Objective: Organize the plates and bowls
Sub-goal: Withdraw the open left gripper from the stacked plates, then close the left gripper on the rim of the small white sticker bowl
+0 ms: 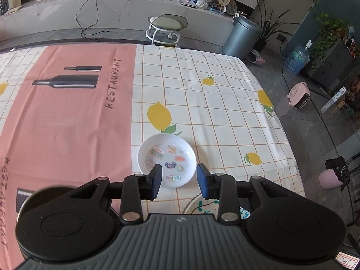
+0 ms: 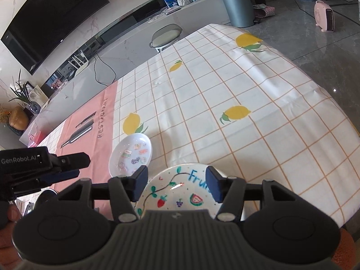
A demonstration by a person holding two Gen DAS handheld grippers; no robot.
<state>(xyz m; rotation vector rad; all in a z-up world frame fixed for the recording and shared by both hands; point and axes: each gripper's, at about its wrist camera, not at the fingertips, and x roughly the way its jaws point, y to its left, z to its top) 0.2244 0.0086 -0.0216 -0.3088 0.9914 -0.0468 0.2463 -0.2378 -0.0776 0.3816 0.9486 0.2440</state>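
A small white plate with colourful stickers (image 1: pixel 167 155) lies on the checked lemon tablecloth, and it shows again in the right wrist view (image 2: pixel 132 153). My left gripper (image 1: pixel 180 180) hangs over its near rim, jaws open, pads touching nothing. Beside it, nearer the table's edge, lies a larger white plate painted with fruit and blue lettering (image 2: pixel 177 191); only a sliver of it (image 1: pixel 201 204) shows under the left gripper. My right gripper (image 2: pixel 177 183) stands open above this plate, with the pads clear of it. The left gripper (image 2: pixel 77 166) enters the right wrist view from the left.
The tablecloth has a pink "RESTAURANT" panel (image 1: pixel 67 123) on the left. A dark round object (image 1: pixel 27 199) is half hidden by the left gripper's body. The table's right edge (image 1: pixel 285 135) drops to a grey floor. Beyond it stand a stool (image 1: pixel 166 25), a bin (image 1: pixel 241 36) and a pink heater (image 1: pixel 300 97).
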